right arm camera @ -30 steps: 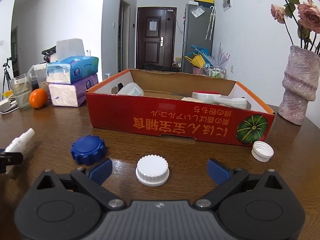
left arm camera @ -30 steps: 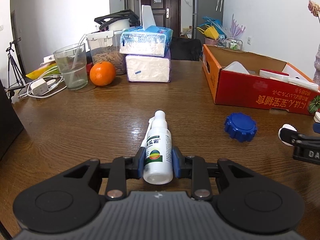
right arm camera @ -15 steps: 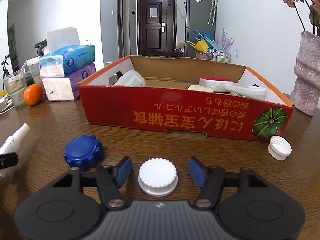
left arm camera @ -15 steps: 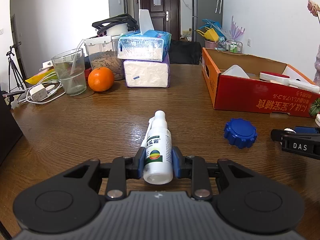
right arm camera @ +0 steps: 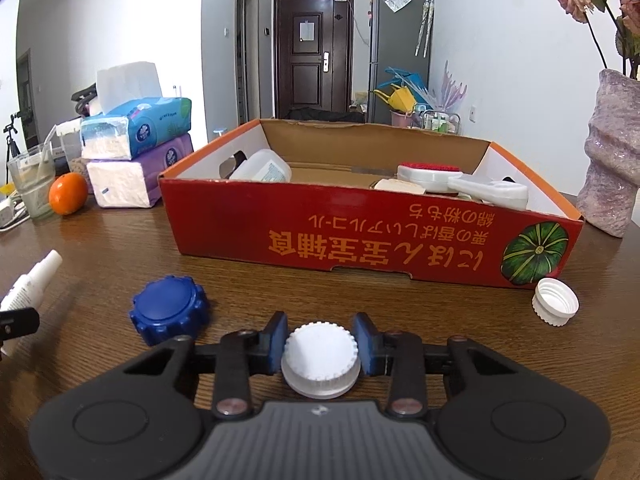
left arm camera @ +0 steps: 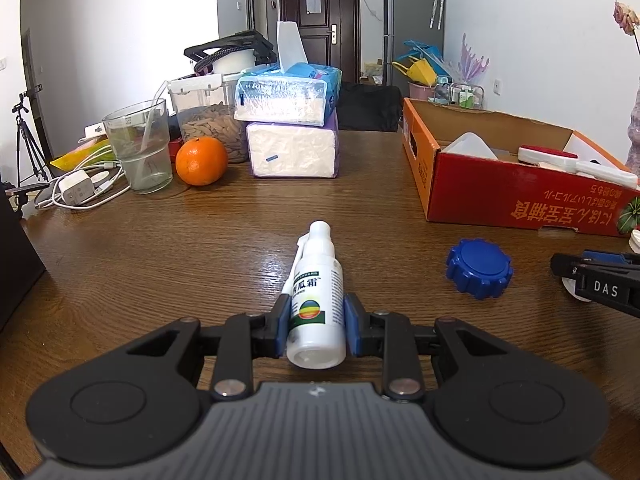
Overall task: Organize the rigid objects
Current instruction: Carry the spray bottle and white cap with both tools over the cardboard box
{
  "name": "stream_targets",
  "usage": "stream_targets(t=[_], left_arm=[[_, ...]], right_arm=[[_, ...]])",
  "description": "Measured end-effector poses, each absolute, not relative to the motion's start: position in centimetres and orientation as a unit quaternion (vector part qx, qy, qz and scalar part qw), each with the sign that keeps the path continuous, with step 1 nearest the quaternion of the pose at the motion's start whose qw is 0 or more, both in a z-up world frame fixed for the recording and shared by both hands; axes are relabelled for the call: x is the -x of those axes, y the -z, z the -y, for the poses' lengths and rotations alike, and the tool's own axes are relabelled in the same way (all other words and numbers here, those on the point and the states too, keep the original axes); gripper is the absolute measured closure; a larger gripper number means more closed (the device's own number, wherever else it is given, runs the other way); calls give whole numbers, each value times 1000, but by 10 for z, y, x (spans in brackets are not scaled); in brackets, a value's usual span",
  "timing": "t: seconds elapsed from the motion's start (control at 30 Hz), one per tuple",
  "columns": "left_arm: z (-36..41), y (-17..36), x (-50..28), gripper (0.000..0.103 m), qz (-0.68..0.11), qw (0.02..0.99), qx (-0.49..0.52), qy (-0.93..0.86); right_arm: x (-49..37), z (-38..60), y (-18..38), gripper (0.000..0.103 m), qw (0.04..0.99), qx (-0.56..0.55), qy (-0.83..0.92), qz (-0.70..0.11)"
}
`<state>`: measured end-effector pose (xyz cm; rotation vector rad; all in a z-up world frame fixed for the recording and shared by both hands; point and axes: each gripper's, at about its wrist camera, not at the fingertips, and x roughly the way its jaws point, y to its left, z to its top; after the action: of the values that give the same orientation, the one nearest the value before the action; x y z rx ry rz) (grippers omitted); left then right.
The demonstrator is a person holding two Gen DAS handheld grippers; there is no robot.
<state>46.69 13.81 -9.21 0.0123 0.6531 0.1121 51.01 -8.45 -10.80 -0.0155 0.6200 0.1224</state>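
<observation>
Left tongs [left arm camera: 316, 322]: clenched on a white spray bottle [left arm camera: 317, 308], blue pads pressed to both sides of its body. The bottle lies on the wooden tabletop [left arm camera: 160, 248], nozzle pointing away toward the far edge.

Right tongs [right arm camera: 321, 344]: jaws have just been closing; a ribbed white screw cap [right arm camera: 321, 362] sits between the blue pads, which touch its sides. The cap rests on the tabletop near the front edge.

Blue knurled cap [right arm camera: 169, 314]: flat on the tabletop, just left of the right tongs and between the two tools.

Second white cap [right arm camera: 555, 302]: open side up, touching or almost touching the front right corner of the box.

Red cardboard box [right arm camera: 360, 240]: open-topped, printed with orange characters and a green pumpkin, on the right half of the tabletop. Inside: a translucent plastic container [right arm camera: 262, 170] at the left end; a white brush with red top [right arm camera: 428, 172] and other white items toward the right.

Far left of the tabletop: two stacked tissue packs [left arm camera: 290, 128], an orange [left arm camera: 201, 161], a clear glass [left arm camera: 138, 148], a tub of nuts [left arm camera: 208, 124], a white charger with cable [left arm camera: 76, 190].

Right edge: a pinkish textured vase [right arm camera: 612, 152] with dried roses.
</observation>
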Motion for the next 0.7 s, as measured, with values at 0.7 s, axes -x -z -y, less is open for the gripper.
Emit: stream_targets(t=[0.7], left_arm=[[-94, 70, -451, 75, -291, 956, 1, -34]], right_arm=[[-475, 109, 64, 68, 970, -32, -76, -228]])
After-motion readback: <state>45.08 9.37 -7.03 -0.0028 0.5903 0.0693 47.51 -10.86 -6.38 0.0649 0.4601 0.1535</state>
